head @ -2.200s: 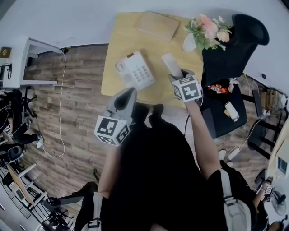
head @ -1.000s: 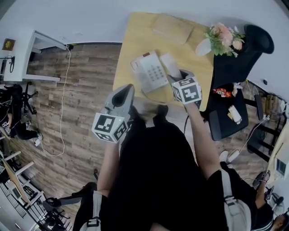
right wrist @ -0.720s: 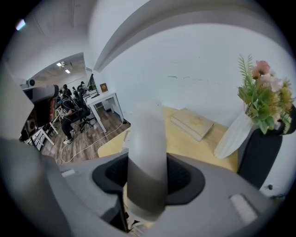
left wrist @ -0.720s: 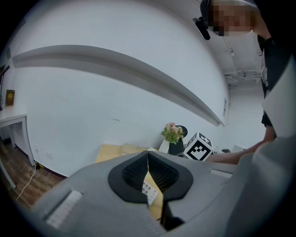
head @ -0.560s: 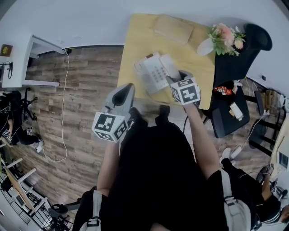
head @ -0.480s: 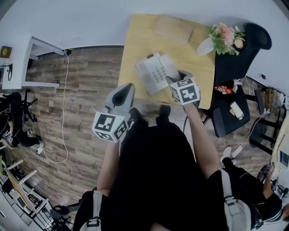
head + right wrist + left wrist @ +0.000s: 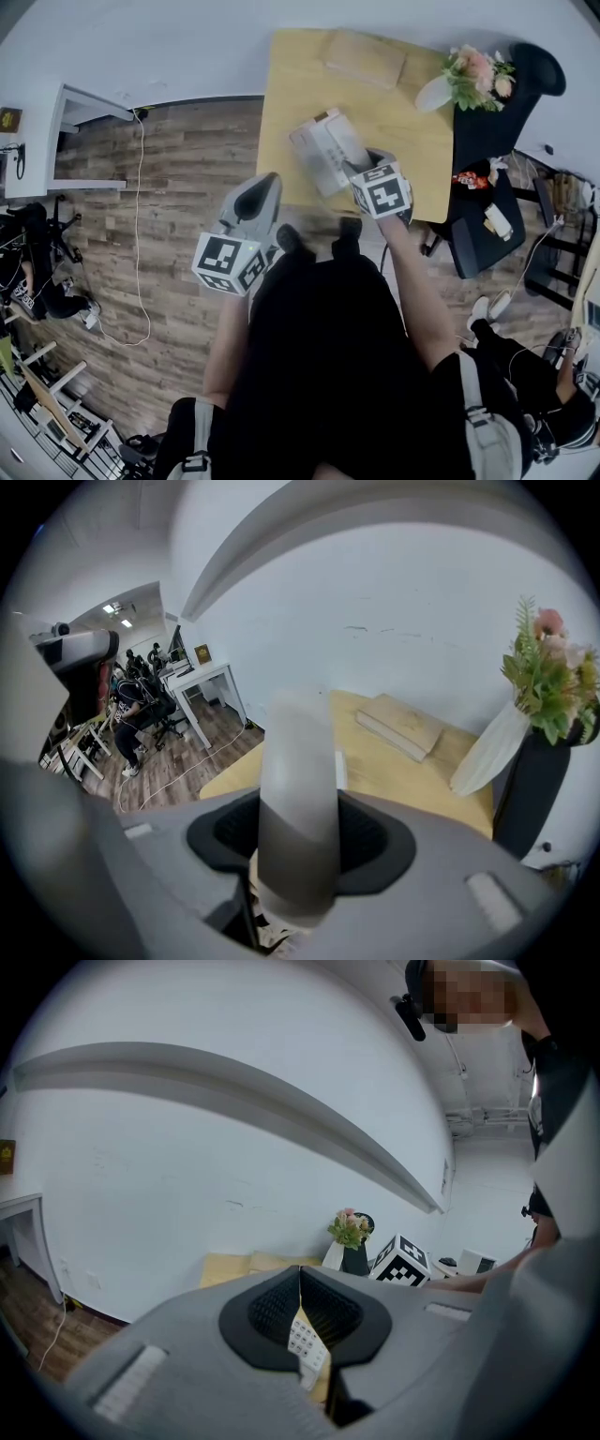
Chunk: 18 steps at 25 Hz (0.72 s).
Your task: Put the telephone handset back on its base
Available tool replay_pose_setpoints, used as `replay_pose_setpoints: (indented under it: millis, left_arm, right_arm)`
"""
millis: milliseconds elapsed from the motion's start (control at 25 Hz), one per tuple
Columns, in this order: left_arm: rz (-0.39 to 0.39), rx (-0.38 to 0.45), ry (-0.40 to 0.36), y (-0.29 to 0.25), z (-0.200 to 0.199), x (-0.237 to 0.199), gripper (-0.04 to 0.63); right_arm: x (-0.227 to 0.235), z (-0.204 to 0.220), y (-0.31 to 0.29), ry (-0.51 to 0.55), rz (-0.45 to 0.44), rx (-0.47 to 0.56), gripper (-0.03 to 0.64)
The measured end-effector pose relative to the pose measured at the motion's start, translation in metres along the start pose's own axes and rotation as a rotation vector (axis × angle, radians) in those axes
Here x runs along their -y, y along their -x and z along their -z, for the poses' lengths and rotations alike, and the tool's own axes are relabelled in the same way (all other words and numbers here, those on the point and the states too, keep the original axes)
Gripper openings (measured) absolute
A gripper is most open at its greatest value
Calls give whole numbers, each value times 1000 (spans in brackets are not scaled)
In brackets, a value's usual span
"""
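In the head view, a wooden table [image 7: 281,112] sits at the top. The telephone base [image 7: 314,155] lies on it, near the front edge. The right gripper [image 7: 364,167] holds the grey handset [image 7: 349,139] over the right side of the base. I cannot tell if the two touch. The left gripper [image 7: 262,190] hangs by the table's front left corner. Flowers [image 7: 478,70] stand at the far right corner, and a flat book [image 7: 366,56] lies at the back.

In the left gripper view, the claw's two jaws are pressed together with nothing between them. The phone's buttons peek through a thin slit lower down.

In the right gripper view, the jaws are clamped on the handset, which sticks up between them, above the table.
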<state>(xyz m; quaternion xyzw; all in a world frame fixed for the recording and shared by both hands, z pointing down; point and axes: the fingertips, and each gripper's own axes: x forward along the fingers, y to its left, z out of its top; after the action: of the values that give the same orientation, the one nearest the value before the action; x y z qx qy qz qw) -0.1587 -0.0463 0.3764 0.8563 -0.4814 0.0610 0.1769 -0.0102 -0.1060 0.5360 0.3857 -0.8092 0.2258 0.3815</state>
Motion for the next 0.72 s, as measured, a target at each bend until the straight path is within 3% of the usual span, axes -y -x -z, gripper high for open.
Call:
replay_pose_setpoints:
  millis: [720]
  left_arm:
    - [44,-25,-4,23,7,-51,12]
  right_arm:
    - [-39,-1,-43,-33,32,-39,210]
